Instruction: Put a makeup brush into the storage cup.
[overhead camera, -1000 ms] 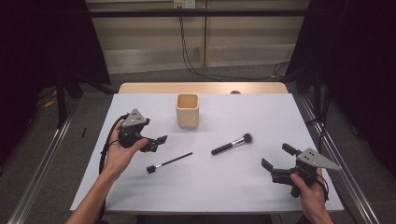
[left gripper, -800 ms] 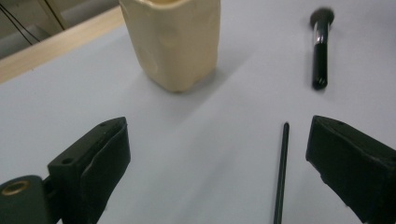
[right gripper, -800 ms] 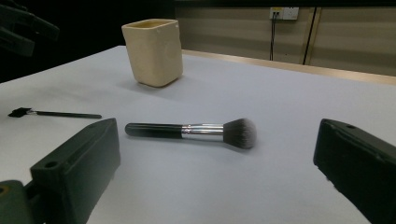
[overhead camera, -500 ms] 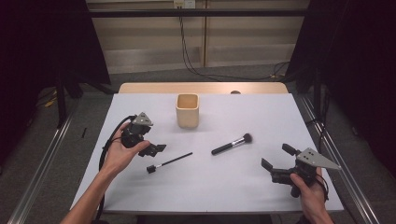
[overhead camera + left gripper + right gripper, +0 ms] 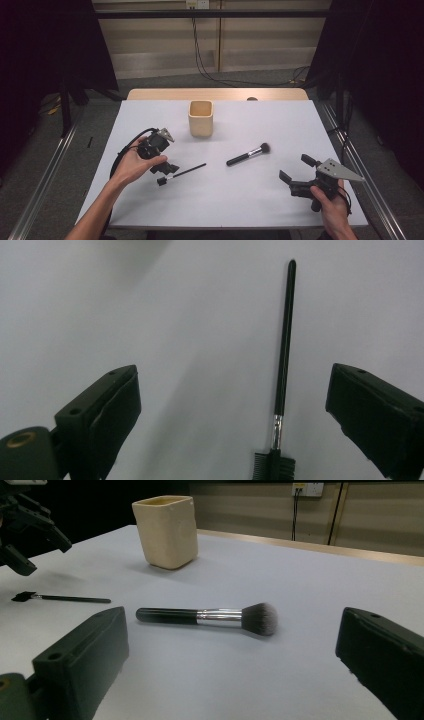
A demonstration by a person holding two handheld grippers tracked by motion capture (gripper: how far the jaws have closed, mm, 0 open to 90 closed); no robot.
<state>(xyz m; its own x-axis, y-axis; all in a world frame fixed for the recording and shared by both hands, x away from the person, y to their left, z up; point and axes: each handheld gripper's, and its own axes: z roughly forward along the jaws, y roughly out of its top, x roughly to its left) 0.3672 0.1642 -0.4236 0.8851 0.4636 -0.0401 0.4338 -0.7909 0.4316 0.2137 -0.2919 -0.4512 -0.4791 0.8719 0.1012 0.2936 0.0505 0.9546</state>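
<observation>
White tabletop [image 5: 150, 210] runs out to a wooden far edge, with dark curtains and grey floor around it. On it the left gripper [image 5: 166, 169] hangs just over the thin brush [image 5: 181, 174], its jaws standing wide apart and holding nothing. In the left gripper view that thin brush [image 5: 283, 370] lies between the jaws but closer to the right-hand one, its small comb head at the near end and its handle pointing straight away from the gripper.

That off-centre line is the main risk, I judge. If the jaws close from here, the nearer one meets the handle first and may push or roll it sideways, since so slim a stick lying flat gives little to grip. Coming down too steeply could also drive the jaw tips into the table.

Away to the other side, the right gripper [image 5: 297, 176] waits with jaws open, the powder brush [image 5: 210, 616] lying ahead of it and the beige cup [image 5: 165, 530] beyond.
</observation>
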